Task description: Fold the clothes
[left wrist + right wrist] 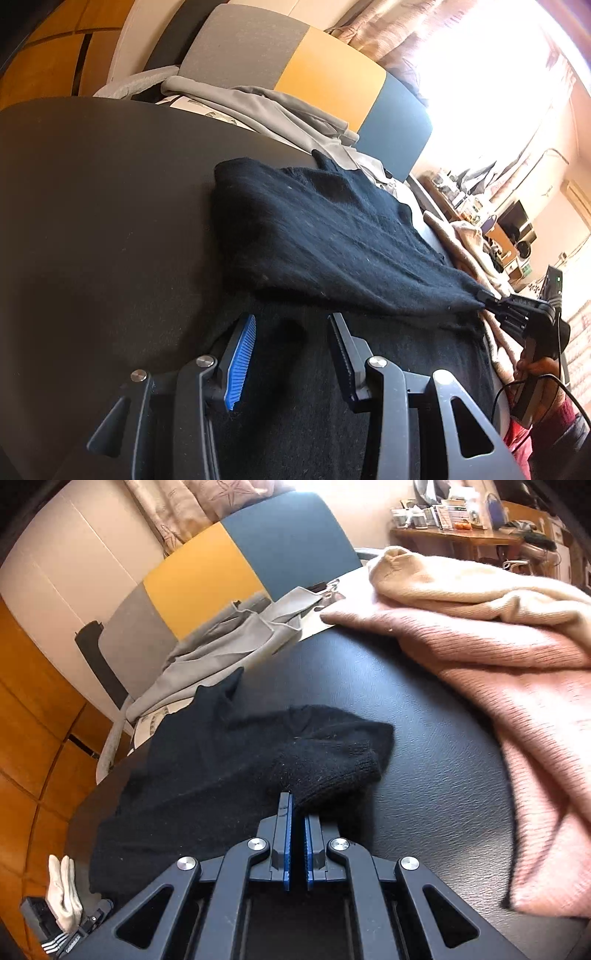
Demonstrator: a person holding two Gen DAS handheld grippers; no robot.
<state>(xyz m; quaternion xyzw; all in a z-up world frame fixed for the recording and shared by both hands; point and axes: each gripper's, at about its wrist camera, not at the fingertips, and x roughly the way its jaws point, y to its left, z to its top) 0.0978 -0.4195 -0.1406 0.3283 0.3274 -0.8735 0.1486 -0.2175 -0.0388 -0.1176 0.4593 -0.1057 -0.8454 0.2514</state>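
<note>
Now right tool (297, 814) pinches black sweater (332, 236) corner (stretched rightward); left tool (291, 332) wide.

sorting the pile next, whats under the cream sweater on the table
The cream sweater lies on top of a pink sweater, which rests on the black table. How far the pink one runs under it, and anything else beneath, is covered.
</note>
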